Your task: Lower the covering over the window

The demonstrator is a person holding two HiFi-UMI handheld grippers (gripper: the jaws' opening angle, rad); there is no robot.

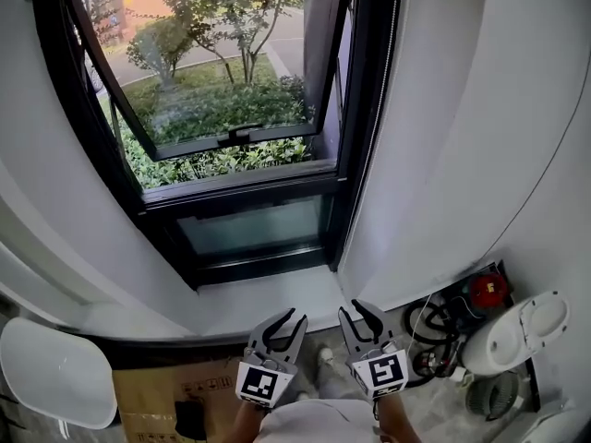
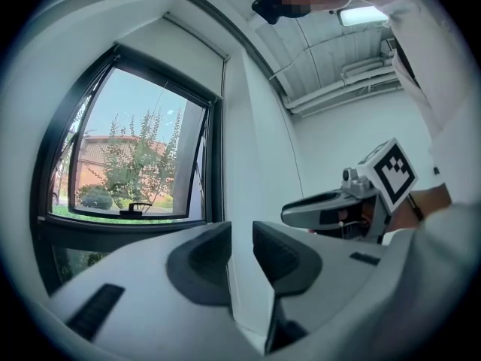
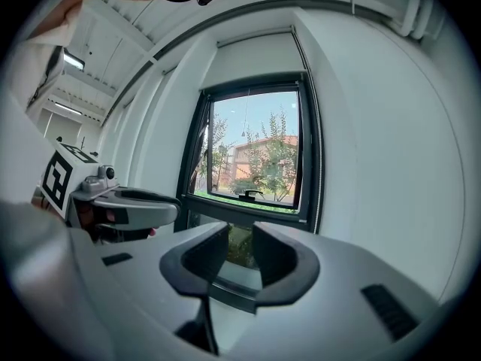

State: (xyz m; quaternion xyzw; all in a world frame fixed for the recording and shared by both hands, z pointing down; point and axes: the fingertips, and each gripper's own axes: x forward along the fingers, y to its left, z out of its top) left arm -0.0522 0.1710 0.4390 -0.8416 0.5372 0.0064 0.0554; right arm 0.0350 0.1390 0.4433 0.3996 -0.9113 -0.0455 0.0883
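- Position first: the blind [image 3: 255,55] sits drawn up along the top edge of the window [image 1: 231,109] frame. It is ahead of and well above both tools, and nearly all the glass is bare.
- Its long axis runs level across the head of the frame. Only a short white band shows above the pane (we take that band for the fabric, though it could be a cover strip).
- What looks like a thin pull cord [image 3: 316,171] hangs upright down the right edge of the frame, just beside the black upright. We judge that the coming move turns on this cord.
- The right tool [image 1: 360,321] is the nearer one to that cord, which lies ahead and to the right of its jaws, well apart from them.
- The left tool [image 1: 284,326] is just beside the right one, low in front of the sill. In its own view it is aimed at the white wall right of the window.
- Both tools are empty. The left tool's jaws stand a narrow gap apart and the right tool's a little wider, with nothing between either pair.
- The window has a black frame, and its sash is tipped outward, with greenery beyond.
- We judge the lowering not yet begun. The right tool would need to reach the cord, close on it and draw along its length.
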